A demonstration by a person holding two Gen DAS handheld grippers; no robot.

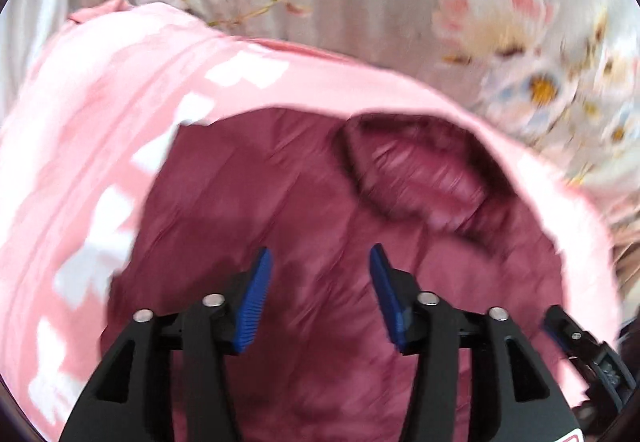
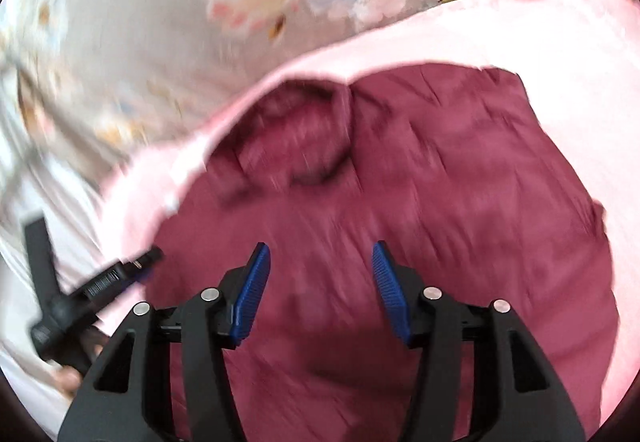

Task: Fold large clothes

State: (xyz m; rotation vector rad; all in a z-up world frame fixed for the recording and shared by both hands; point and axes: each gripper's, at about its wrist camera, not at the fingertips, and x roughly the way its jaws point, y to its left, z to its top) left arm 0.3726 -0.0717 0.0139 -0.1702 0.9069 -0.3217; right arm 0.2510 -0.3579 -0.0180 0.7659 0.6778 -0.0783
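- Both views are smeared by motion blur, so seams, folds and edges of the cloth are hard to read, and the fisheye rims cut off the outer parts of the scene.
- What carries the clothes is covered by a grey floral sheet; its edges and corners lie outside both pictures, so it is unclear whether it is a bed or something else.
- The maroon garment lies spread on top of a pink garment with white markings. The white markings are too blurred to read.
- A darker rounded fold or opening shows in the maroon garment; whether it is a collar, a hood or a sleeve end I cannot tell.
- The left hand-held gripper stands with its blue pads apart and nothing between them; the maroon cloth lies below and just ahead of it, untouched as far as can be seen.
- The right hand-held gripper is likewise parted and empty, over the same maroon cloth, with the rounded fold ahead of it toward the left.
- Each camera catches the other gripper at the picture's lower side, only in part, with a bit of the hand holding it at the left of the right wrist view.
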